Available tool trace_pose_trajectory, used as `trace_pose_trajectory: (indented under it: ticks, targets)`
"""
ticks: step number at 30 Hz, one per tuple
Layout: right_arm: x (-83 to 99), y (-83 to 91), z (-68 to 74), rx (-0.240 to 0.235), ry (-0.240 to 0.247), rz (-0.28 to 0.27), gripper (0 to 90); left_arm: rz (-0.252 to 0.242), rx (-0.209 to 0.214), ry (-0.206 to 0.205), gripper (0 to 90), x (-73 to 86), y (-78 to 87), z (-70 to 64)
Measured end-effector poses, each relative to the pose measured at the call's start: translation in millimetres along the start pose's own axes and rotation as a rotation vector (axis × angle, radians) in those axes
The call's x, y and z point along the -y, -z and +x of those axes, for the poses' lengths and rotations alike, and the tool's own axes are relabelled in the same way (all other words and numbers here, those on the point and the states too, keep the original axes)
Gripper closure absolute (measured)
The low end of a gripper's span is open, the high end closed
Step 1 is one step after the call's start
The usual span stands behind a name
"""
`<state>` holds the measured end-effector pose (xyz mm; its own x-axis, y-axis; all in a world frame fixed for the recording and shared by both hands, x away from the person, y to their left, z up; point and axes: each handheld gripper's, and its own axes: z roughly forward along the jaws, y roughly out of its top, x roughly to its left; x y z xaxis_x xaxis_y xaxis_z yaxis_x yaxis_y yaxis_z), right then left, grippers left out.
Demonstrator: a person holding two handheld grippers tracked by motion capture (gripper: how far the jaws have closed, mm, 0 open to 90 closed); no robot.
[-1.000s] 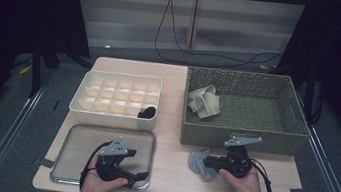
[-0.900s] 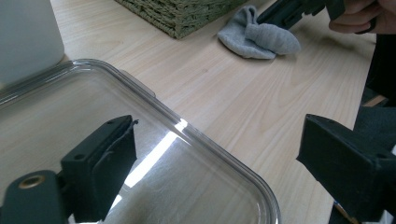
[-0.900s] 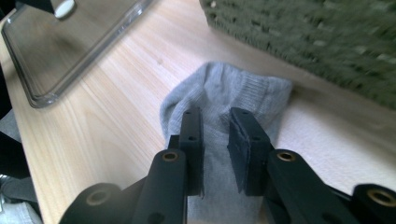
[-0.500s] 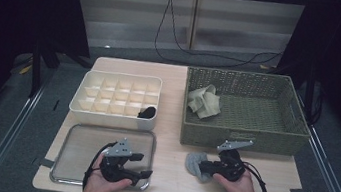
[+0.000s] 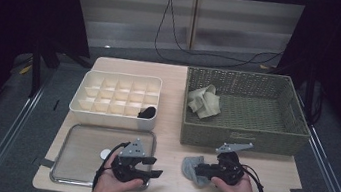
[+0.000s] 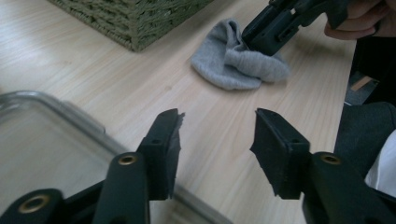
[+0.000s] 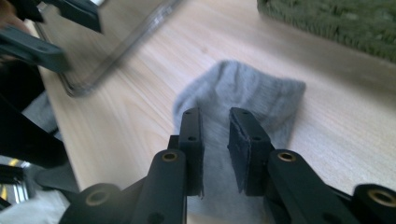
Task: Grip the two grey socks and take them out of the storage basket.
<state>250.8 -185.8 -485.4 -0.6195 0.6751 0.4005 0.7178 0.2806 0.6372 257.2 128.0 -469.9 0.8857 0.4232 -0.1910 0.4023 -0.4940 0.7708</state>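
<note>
front strip: we see bare tabletop (image 5: 172, 141) between metal tray (image 5: 80, 156) and grey sock (image 5: 192, 168) | behind: wicker basket (image 5: 238, 136) wall blocks | left: compartment box (image 5: 117, 96) blocks

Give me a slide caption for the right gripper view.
Right gripper nearly closed over a grey sock on the wooden table.
</note>
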Motion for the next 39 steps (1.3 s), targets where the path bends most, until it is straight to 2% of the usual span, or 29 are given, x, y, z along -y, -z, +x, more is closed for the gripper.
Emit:
trace_pose_trajectory:
  ticks: [3, 8, 9, 14, 15, 20, 21, 26, 27, 29, 30, 32, 33, 39]
  targets:
    - [-1.1, 4.9, 4.6, -0.019, 0.012, -0.018, 74.9, 0.019, 0.018, -0.015, 59.5, -13.4, -17.1, 4.6]
    - [1.1, 1.7, 7.2, -0.029, 0.031, 0.003, 71.2, 0.035, 0.038, -0.026, 64.9, -26.5, -32.6, 9.0]
    - [1.5, -0.9, 7.8, -0.032, 0.039, 0.015, 70.0, 0.034, 0.043, -0.031, 66.9, -31.9, -39.9, 10.7]
    - [1.0, -2.4, 10.4, -0.045, 0.053, 0.017, 67.2, 0.032, 0.053, -0.016, 68.8, -36.1, -53.1, 13.4]
    - [0.8, -2.7, 11.3, -0.044, 0.056, 0.017, 65.9, 0.044, 0.056, -0.018, 68.8, -35.7, -57.0, 14.2]
    - [0.8, -4.1, 13.7, -0.056, 0.063, 0.019, 65.7, 0.037, 0.065, -0.008, 68.8, -33.7, -57.0, 15.4]
    - [0.7, -6.8, 15.3, -0.036, 0.073, 0.034, 66.6, 0.037, 0.067, -0.009, 68.8, -33.3, -57.6, 14.5]
    - [2.1, -15.5, 15.9, -0.019, 0.087, 0.072, 69.1, 0.042, 0.080, -0.016, 68.8, -32.4, -62.3, 10.5]
    - [1.7, -17.6, 16.5, 0.005, 0.099, 0.088, 72.2, 0.045, 0.082, -0.023, 68.5, -32.6, -64.1, 9.4]
    - [1.2, -18.0, 15.7, 0.004, 0.094, 0.088, 74.2, 0.044, 0.082, -0.022, 68.4, -32.6, -64.5, 9.1]
    - [0.5, -18.8, 13.5, 0.007, 0.088, 0.092, 78.5, 0.046, 0.081, -0.022, 68.4, -32.7, -64.2, 9.2]
    - [0.8, -19.8, 12.5, -0.004, 0.083, 0.089, 81.7, 0.044, 0.077, -0.022, 68.4, -33.1, -63.0, 10.7]
    - [1.6, -22.5, 13.9, -0.023, 0.088, 0.091, 84.7, 0.024, 0.071, -0.010, 68.4, -32.8, -61.5, 11.9]
    - [1.2, -29.7, 25.2, -0.068, 0.130, 0.116, 86.0, 0.023, 0.069, -0.010, 68.4, -33.3, -56.8, 14.2]
